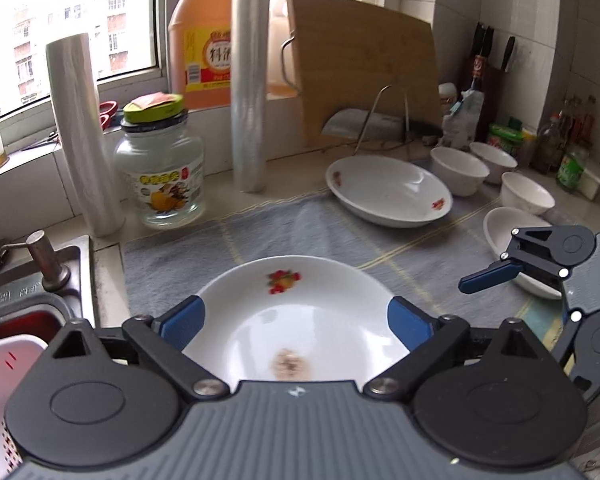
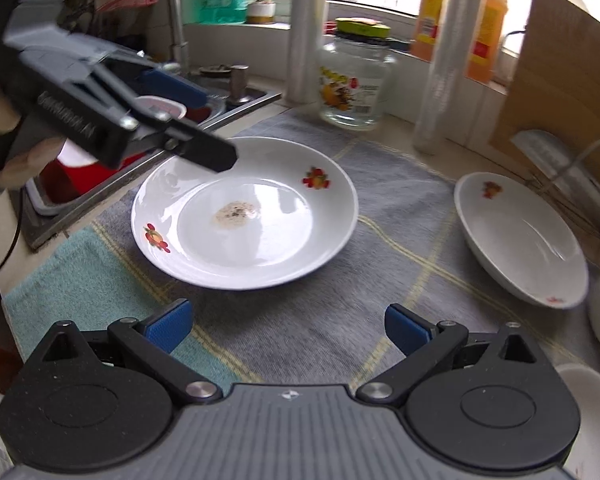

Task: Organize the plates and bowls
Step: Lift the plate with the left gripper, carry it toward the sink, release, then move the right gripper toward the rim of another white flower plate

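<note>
A white plate (image 1: 300,292) (image 2: 260,232) with fruit prints and a brownish stain in its middle lies flat on the grey checked cloth (image 2: 340,320). My left gripper (image 1: 296,324) (image 2: 216,128) hovers over the plate's sink-side rim. It is open, its blue pads (image 1: 182,322) wide apart and touching nothing. My right gripper (image 2: 288,330) is open above the bare cloth, short of the plate's near edge; in the left wrist view it (image 1: 488,280) shows at the right. A second printed plate (image 1: 388,190) (image 2: 520,240) lies further along the cloth.
Three small white bowls (image 1: 458,170) and a shallow white dish (image 1: 512,240) sit at the right. A glass jar (image 1: 160,172), two film rolls (image 1: 250,80), a cutting board (image 1: 360,68) and a wire rack (image 2: 572,184) line the back. The sink (image 1: 32,280) lies left.
</note>
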`<action>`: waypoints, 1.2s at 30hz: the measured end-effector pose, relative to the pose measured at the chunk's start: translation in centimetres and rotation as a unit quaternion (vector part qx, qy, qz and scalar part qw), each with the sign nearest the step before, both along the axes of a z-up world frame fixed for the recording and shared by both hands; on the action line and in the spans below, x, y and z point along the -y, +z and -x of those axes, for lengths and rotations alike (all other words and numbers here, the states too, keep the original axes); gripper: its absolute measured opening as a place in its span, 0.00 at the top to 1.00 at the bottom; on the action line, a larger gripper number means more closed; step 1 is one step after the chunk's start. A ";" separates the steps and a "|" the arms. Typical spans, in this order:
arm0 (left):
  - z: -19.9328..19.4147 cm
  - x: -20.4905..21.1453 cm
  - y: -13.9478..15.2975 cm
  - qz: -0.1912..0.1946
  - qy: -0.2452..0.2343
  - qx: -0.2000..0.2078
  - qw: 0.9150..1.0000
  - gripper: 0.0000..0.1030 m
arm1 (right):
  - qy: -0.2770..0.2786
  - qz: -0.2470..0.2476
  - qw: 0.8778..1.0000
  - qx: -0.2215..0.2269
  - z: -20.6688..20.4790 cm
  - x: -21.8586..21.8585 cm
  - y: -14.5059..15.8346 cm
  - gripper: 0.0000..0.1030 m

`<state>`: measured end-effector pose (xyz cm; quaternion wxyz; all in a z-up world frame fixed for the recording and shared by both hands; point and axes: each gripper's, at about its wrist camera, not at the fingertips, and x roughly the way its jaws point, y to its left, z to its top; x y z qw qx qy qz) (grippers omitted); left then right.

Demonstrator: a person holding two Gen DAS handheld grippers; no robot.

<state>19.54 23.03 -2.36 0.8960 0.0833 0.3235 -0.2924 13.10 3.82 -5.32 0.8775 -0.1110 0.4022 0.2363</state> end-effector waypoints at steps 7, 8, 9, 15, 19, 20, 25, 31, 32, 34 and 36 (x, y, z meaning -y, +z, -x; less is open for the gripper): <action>3.4 1.6 -0.4 0.028 -0.005 -0.016 0.999 0.05 | -0.059 0.003 0.998 0.005 2.5 1.7 0.8 0.00; 3.9 1.8 -0.4 0.030 -0.005 -0.015 0.999 0.05 | -0.068 0.006 0.998 0.006 2.9 1.9 0.9 0.00; 4.4 2.1 -0.5 0.032 -0.004 -0.014 0.999 0.05 | -0.079 0.010 0.997 0.006 3.3 2.3 1.0 0.00; 6.7 4.1 -0.9 0.046 -0.013 -0.018 0.999 0.05 | -0.151 0.012 0.988 0.006 6.0 5.0 1.5 0.00; 7.5 5.7 -1.6 0.052 -0.035 -0.030 0.998 0.05 | -0.204 0.014 0.979 0.004 7.6 7.1 1.7 0.00; 7.6 6.1 -1.9 0.054 -0.044 -0.035 0.997 0.05 | -0.216 0.016 0.976 0.004 8.0 7.7 1.7 0.00; 8.3 8.6 -2.3 0.050 -0.081 -0.039 0.995 0.05 | -0.268 0.022 0.963 0.003 9.9 10.1 2.0 0.00; 8.8 11.9 -2.7 0.037 -0.103 -0.038 0.993 0.05 | -0.305 0.018 0.952 -0.002 10.8 13.7 1.9 0.00; 8.9 12.5 -2.8 0.034 -0.105 -0.040 0.993 0.05 | -0.306 0.018 0.952 -0.002 10.7 14.4 1.8 0.00; 8.9 13.6 -3.1 0.028 -0.102 -0.046 0.993 0.05 | -0.307 0.018 0.951 -0.001 10.7 15.8 1.6 0.00; 9.0 14.7 -3.2 0.023 -0.101 -0.050 0.993 0.05 | -0.307 0.014 0.952 -0.002 10.5 17.2 1.4 0.00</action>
